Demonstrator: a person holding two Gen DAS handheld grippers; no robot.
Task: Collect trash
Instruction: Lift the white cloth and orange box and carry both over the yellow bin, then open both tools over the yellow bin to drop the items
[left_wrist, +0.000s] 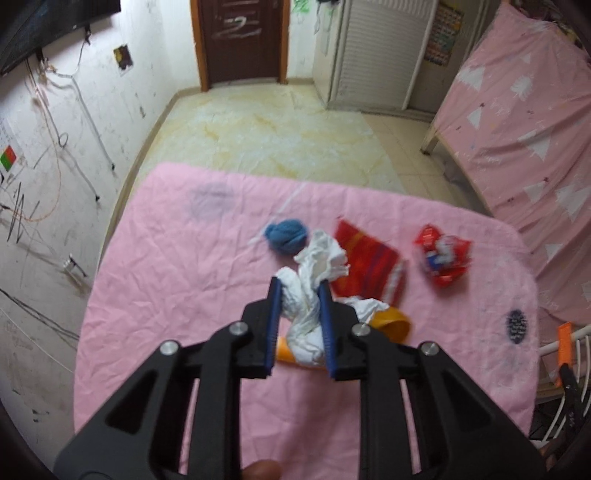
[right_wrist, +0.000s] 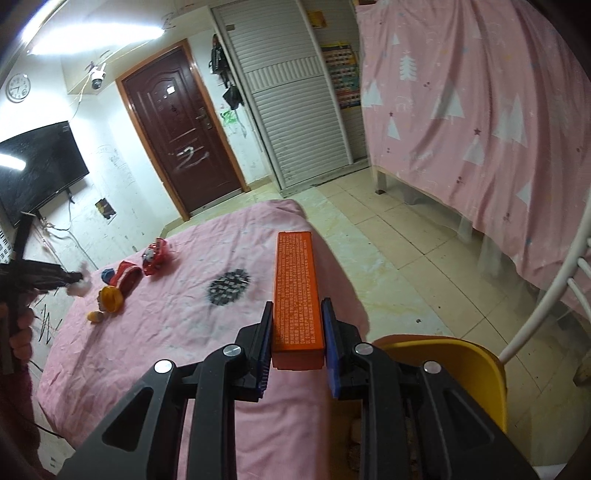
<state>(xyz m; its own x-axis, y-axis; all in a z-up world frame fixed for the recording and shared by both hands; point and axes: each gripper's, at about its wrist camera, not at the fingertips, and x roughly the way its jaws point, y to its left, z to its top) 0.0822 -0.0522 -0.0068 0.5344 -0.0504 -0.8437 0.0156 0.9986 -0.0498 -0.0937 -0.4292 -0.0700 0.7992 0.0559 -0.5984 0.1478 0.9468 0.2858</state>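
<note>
Left wrist view first: the left gripper (left_wrist: 298, 283) is clamped on a crumpled white tissue (left_wrist: 310, 295), which is pinched between the two blue pads (left_wrist: 274, 325) and bulges out past the tips. Everything sits on a pink sheet (left_wrist: 177, 280). Taking the tissue as the landmark: a blue yarn ball (left_wrist: 286, 235) is seen just beyond it to the left, a red flat wrapper (left_wrist: 367, 260) just to its right, a crumpled red snack bag (left_wrist: 443, 258) further right, and an orange cup (left_wrist: 391, 323) close under it on the right.

Right wrist view: the right gripper (right_wrist: 297, 306) is closed narrow on an orange box (right_wrist: 297, 295), held lengthwise between the pads with its far end sticking out well past the fingertips. A yellow bin (right_wrist: 472, 369) is seen just right of the box, below it. The rest of the trash is well off to the left on the sheet.
</note>
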